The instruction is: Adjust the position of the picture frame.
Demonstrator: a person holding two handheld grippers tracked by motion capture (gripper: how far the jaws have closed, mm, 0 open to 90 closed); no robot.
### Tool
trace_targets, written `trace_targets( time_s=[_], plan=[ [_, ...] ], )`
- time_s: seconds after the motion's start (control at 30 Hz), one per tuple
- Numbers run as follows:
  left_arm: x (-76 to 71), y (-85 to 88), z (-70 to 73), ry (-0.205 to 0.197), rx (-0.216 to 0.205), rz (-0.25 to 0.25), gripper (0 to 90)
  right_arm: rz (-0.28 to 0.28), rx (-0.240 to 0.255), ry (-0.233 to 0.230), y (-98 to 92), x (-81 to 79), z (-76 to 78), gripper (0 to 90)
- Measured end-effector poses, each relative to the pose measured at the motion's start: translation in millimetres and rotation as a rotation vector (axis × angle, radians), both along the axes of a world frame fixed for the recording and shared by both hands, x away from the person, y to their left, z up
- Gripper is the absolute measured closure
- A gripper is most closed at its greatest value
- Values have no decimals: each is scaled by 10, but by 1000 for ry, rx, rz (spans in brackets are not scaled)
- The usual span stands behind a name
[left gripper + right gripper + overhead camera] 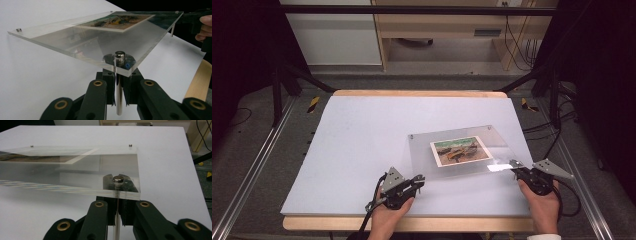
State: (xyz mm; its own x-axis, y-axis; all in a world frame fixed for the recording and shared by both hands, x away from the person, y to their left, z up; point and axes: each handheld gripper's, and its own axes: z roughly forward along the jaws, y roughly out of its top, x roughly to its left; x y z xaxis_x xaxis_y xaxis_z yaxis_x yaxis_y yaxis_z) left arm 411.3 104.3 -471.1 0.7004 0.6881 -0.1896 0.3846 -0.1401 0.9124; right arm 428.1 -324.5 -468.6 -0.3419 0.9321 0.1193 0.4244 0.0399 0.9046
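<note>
while no writing is legible, each claw, left claw (418,181) and right claw (514,166), clamps a leg of the acrylic frame (462,150).

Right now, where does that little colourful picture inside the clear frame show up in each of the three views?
High view: the picture lies right of centre, inside the clear frame.
Left gripper view: the picture is at the top centre, seen at a slant.
Right gripper view: its edge shows at the upper left.
Shared landmark: the white table top.
</note>
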Motion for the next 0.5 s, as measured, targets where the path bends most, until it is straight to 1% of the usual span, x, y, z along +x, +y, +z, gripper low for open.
trace_targets(
  time_s=[0.03, 0.07, 0.1, 0.2, 0.27, 0.37, 0.47, 0.5],
  plan=[
    [2, 5, 2, 1, -3, -4, 810, -1, -3, 2, -1, 1, -4, 847],
    [0, 8, 4, -1, -1, -1, 837, 2, -2, 4, 4, 3, -3, 846],
    [5, 15, 4, 4, -4, 0, 837, 2, -2, 4, 4, 3, -3, 846],
    [32, 50, -9, 16, -11, 6, 843, 10, 19, 27, 15, 9, -3, 843],
    [39, 61, -6, 17, -10, 5, 843, 12, 14, 27, 27, 11, 0, 841],
    [43, 70, 10, 22, -8, 7, 843, 10, 24, 28, 40, 15, 5, 838],
    [54, 100, 15, 23, -10, 9, 844, 15, 19, 33, 60, 15, 17, 843],
    [56, 110, 23, 24, -10, 11, 843, 18, 10, 32, 69, 15, 24, 845]
  ],
)
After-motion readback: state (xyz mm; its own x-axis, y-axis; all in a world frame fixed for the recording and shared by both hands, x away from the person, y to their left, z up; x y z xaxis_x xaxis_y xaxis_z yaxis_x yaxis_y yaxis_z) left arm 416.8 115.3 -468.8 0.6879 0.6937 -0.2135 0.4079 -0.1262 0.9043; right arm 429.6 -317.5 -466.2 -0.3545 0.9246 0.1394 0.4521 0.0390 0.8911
